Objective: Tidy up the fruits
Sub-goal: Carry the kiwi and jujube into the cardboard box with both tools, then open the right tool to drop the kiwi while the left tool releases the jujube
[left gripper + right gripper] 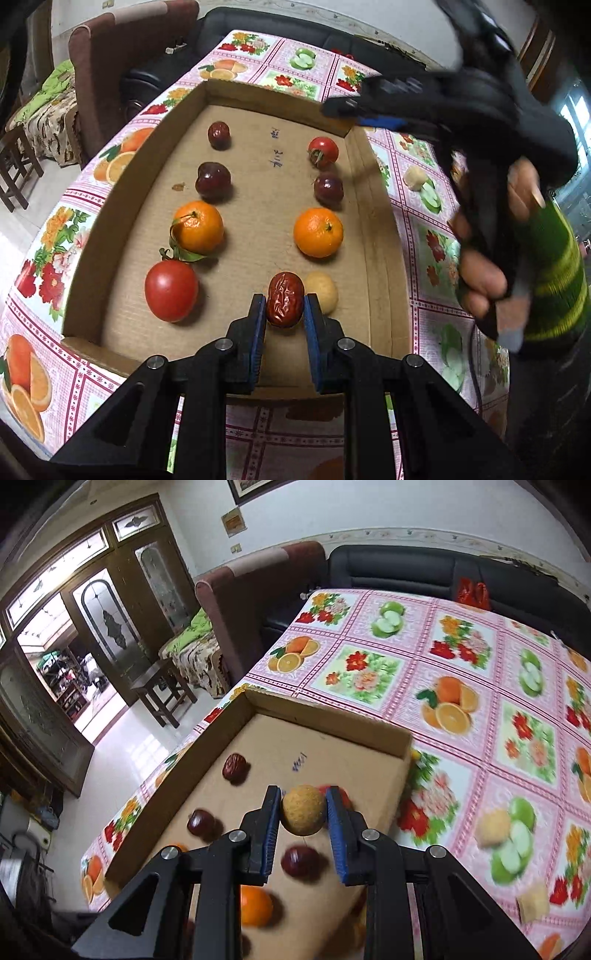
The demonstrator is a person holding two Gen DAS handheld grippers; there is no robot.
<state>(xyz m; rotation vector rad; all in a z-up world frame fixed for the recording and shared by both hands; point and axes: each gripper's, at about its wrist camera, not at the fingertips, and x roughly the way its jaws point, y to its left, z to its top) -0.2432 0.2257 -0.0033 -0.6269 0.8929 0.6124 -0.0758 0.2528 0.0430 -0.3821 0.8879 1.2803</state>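
A shallow cardboard tray holds fruits in two columns. The left column has a red date, a dark cherry, a tangerine with leaves and a tomato. The right column has a small tomato, a cherry, a tangerine and a tan longan. My left gripper is shut on a wrinkled red date just above the tray floor beside that longan. My right gripper is shut on a round tan longan, held above the tray.
The tray lies on a pink fruit-print tablecloth. Loose tan pieces lie on the cloth right of the tray. A brown armchair and black sofa stand behind the table. The right hand and gripper body hang over the tray's far right corner.
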